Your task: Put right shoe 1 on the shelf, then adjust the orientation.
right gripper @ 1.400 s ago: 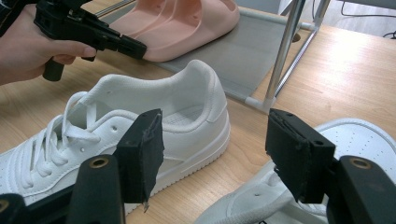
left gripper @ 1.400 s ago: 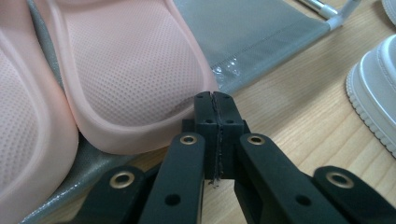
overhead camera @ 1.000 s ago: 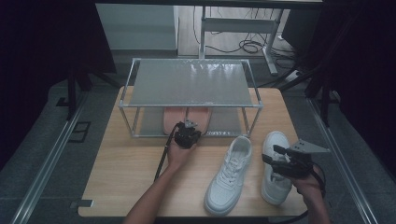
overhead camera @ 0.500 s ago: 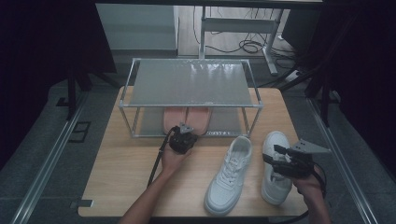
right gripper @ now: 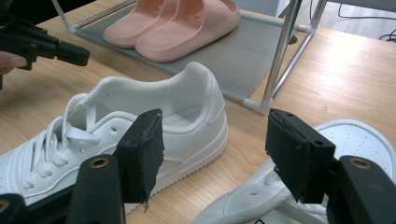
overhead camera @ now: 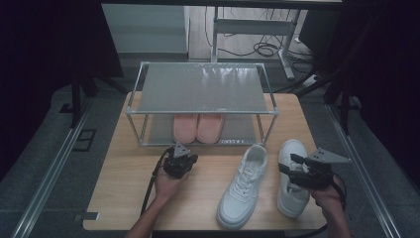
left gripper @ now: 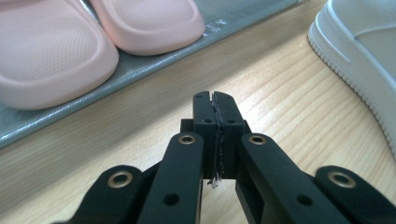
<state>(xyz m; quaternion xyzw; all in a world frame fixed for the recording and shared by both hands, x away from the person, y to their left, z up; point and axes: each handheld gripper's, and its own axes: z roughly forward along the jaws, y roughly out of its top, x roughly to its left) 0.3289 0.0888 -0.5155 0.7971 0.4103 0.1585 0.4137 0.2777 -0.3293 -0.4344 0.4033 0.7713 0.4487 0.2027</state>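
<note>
A pair of pink slippers (overhead camera: 198, 128) (left gripper: 56, 51) (right gripper: 177, 23) sits side by side on the lower shelf of a grey metal rack (overhead camera: 203, 87). In front of the rack my left gripper (overhead camera: 177, 148) (left gripper: 215, 100) hovers over the wooden table (overhead camera: 124, 188), shut with nothing between its jaws and pointing at the slippers. Two white sneakers lie on the table, one (overhead camera: 242, 186) (right gripper: 140, 135) at the centre right and the other (overhead camera: 289, 148) (right gripper: 289, 205) farther right. My right gripper (overhead camera: 292, 168) (right gripper: 215, 140) is held open just above that right sneaker, not touching it.
The rack's top shelf is bare. Its front corner post (right gripper: 282, 56) stands close to the sneakers' heels. The toe of the central sneaker (left gripper: 359, 51) lies to the right of my left gripper. Cables and desk legs (overhead camera: 257, 34) are on the floor beyond the table.
My left gripper has drawn back from the rack, moving left and toward the near edge, still shut. The right gripper and both sneakers have stayed put.
</note>
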